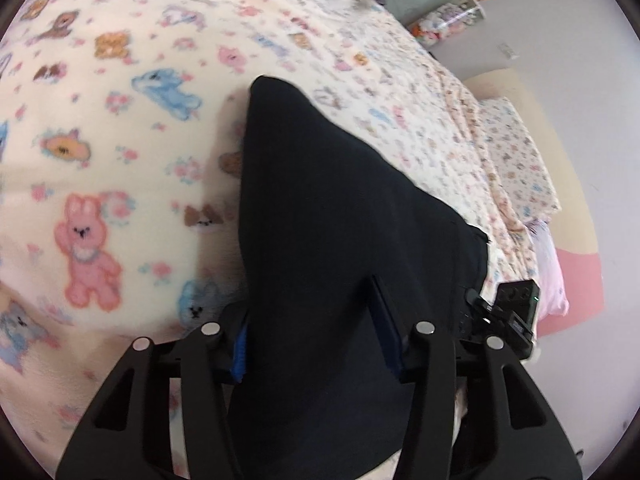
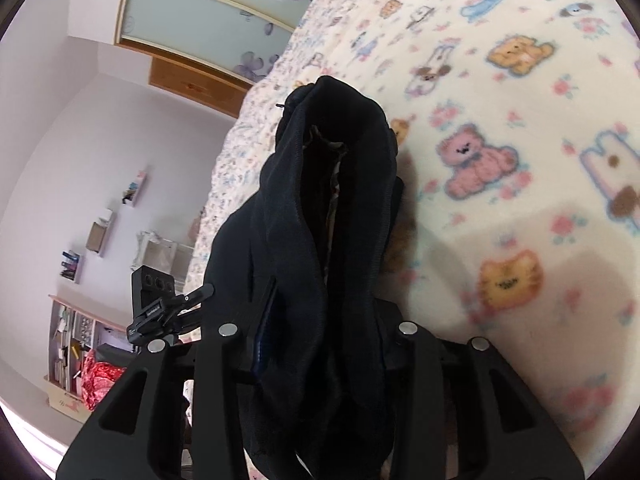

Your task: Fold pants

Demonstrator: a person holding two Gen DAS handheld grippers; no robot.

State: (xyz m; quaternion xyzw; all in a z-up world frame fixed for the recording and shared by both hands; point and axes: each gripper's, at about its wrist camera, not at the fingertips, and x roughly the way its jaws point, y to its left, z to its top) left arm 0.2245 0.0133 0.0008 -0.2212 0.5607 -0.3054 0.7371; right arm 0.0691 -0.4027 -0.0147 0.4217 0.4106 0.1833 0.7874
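Between the fingers of the left gripper (image 1: 320, 340) hangs the black pants (image 1: 340, 220); the cloth fills the gap from one blue pad to the other, so the fingers are clamped on it. Ahead of the fingertips the fabric rises in a broad dark sheet that narrows to a point. Past that point and to both sides of the fingers spreads the cream blanket (image 1: 120, 140) printed with bears, bunnies and puppies. To the right of the fingers a small black camera module (image 1: 516, 312) sits on its clamp, its lettering too small to read.

The right gripper (image 2: 320, 344) also pinches the pants (image 2: 332, 220), bunched in thick folds between its fingers and draping ahead, with a pale lining showing in the opening. Left of the fingers is another camera module (image 2: 154, 300) bearing illegible white text. Farther off, a wardrobe (image 2: 208, 20) with purple flowers stands beyond the blanket (image 2: 500, 140).
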